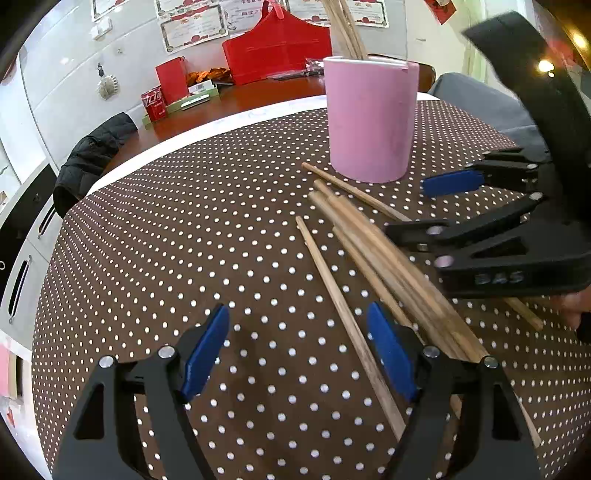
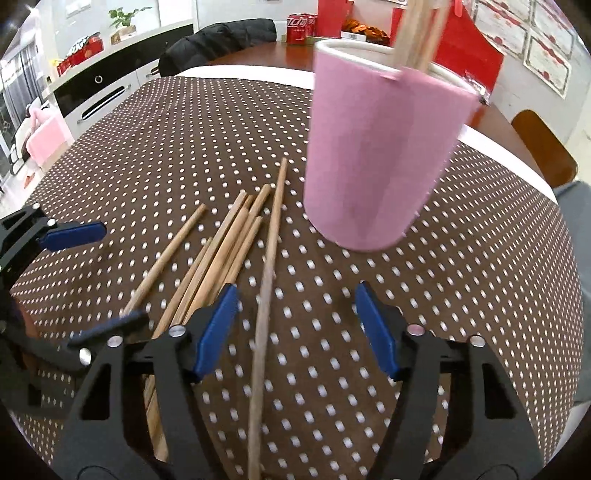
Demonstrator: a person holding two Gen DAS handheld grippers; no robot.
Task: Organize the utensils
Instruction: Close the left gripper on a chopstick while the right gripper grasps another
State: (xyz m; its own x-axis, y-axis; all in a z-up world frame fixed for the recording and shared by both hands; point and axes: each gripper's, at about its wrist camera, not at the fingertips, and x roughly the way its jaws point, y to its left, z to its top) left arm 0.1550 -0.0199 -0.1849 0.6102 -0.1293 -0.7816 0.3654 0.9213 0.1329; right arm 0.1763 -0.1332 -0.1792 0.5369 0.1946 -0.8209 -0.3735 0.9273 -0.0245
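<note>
Several wooden chopsticks lie loose in a pile on the brown dotted tablecloth. Behind them stands a pink cup with more chopsticks upright in it. My left gripper is open low over the cloth, with one stray chopstick lying between its blue pads, untouched. My right gripper is open too, straddling a single long chopstick that runs toward the cup; neither pad presses it. Each gripper shows in the other's view, left, right, flanking the pile.
Past the cloth's white edge is a wooden table with a red bag, red cola cans and small boxes. A black jacket hangs over a chair at the table's side. White cabinets line the wall.
</note>
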